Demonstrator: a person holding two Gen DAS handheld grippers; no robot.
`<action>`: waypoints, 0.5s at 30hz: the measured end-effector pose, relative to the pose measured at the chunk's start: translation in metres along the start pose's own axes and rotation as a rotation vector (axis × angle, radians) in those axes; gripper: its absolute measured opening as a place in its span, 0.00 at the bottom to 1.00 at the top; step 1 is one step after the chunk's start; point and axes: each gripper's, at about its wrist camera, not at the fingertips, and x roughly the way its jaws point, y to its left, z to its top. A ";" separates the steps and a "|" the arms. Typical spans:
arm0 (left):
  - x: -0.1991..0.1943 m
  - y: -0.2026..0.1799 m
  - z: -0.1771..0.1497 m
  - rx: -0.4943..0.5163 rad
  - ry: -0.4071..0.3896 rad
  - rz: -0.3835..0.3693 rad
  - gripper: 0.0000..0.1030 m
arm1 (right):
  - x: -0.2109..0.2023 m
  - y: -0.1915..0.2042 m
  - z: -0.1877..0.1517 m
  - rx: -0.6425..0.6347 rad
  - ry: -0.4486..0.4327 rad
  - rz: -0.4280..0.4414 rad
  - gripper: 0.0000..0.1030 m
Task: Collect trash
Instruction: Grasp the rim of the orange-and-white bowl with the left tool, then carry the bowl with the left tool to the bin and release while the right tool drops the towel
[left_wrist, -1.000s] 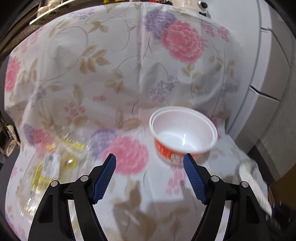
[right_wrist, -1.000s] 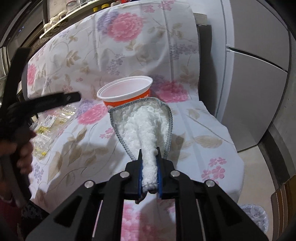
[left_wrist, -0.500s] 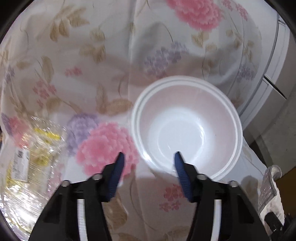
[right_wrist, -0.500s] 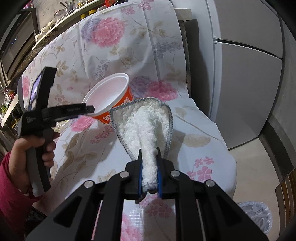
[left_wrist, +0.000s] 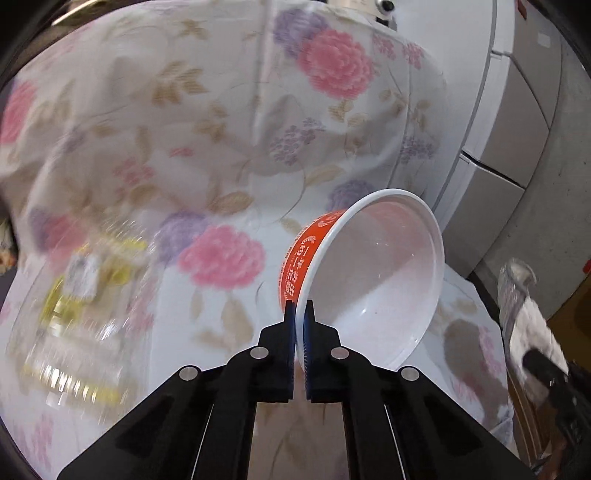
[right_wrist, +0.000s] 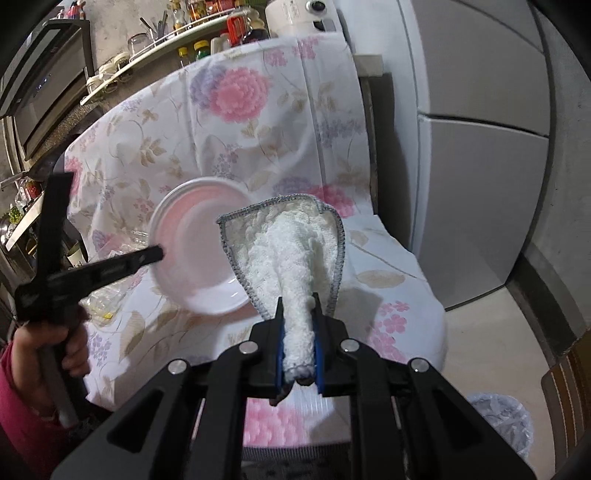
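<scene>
The left gripper (left_wrist: 299, 309) is pinched tight on the near rim of the round white plastic noodle bowl with an orange printed outside (left_wrist: 364, 273), which is tipped on its side with its open mouth facing right, over the white cloth with pink and purple flowers (left_wrist: 207, 122). The right gripper (right_wrist: 299, 345) is clamped on a bunched white terry rag with grey stitched edging (right_wrist: 291, 251), to the right of the bowl. A crumpled clear plastic wrapper with yellow print (left_wrist: 74, 310) lies blurred on the cloth at the left.

One bowl (left_wrist: 373, 280), one cloth (right_wrist: 291, 254), one plastic tray (left_wrist: 77, 317).
</scene>
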 end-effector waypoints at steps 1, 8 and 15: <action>-0.011 0.002 -0.011 -0.007 -0.015 0.009 0.04 | -0.003 0.000 -0.003 0.003 0.002 -0.005 0.11; -0.062 0.016 -0.063 -0.048 -0.076 0.026 0.04 | -0.019 0.007 -0.024 -0.002 0.030 -0.042 0.11; -0.097 0.005 -0.085 -0.014 -0.096 -0.042 0.04 | -0.047 0.009 -0.037 -0.008 0.000 -0.073 0.11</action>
